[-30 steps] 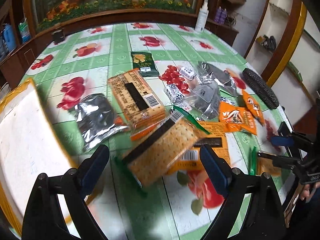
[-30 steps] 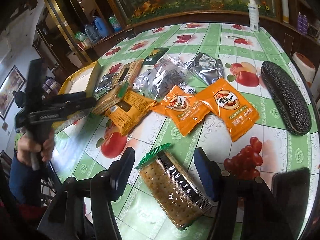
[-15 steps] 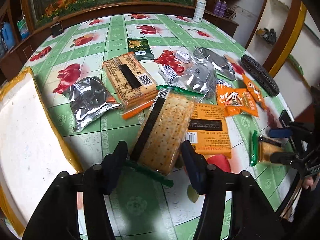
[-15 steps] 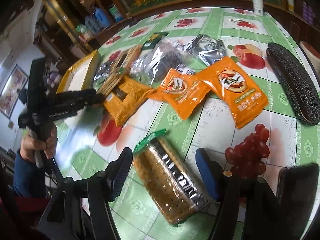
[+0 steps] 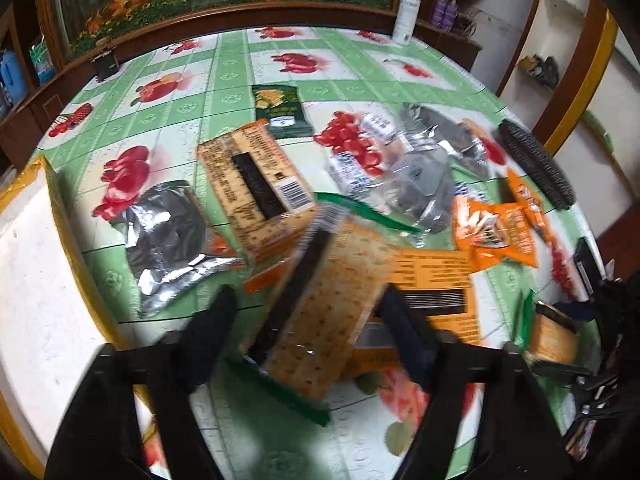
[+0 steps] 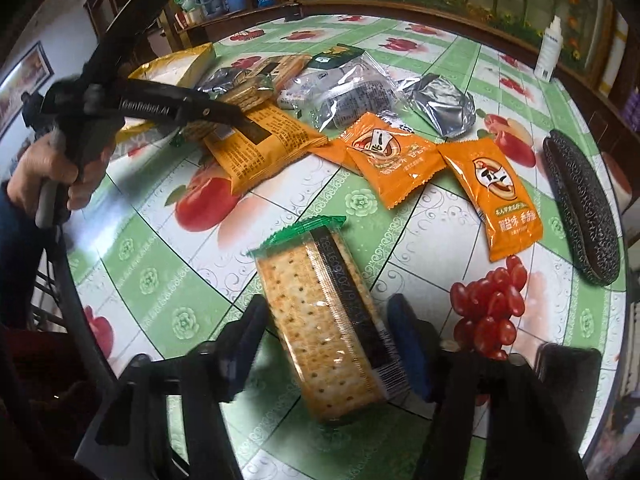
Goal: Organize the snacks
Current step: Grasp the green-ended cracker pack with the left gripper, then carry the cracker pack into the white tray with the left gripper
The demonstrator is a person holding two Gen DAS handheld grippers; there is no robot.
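Note:
My left gripper point(image 5: 308, 320) is shut on a green-ended cracker pack point(image 5: 324, 304) and holds it tilted above an orange snack bag point(image 5: 436, 284). My right gripper point(image 6: 324, 336) is shut on a second green-ended cracker pack point(image 6: 320, 328), just above the tablecloth. The left gripper also shows in the right wrist view point(image 6: 236, 114), with its pack point(image 6: 240, 94) over the orange bag point(image 6: 260, 144). A yellow-rimmed white tray point(image 5: 36, 280) lies at the left.
Scattered on the round table point(image 5: 232, 76): an orange-ended cracker pack point(image 5: 256, 180), silver pouches point(image 5: 172, 232), a green snack bag point(image 5: 280, 110), small orange packets point(image 6: 504, 192), clear wrapped packs point(image 6: 352, 92), a dark glasses case point(image 6: 580, 208) and a spray bottle point(image 6: 548, 52).
The left gripper has lifted its cracker pack and the view is blurred by motion. The right gripper has closed in on its pack, which now sits between the fingers.

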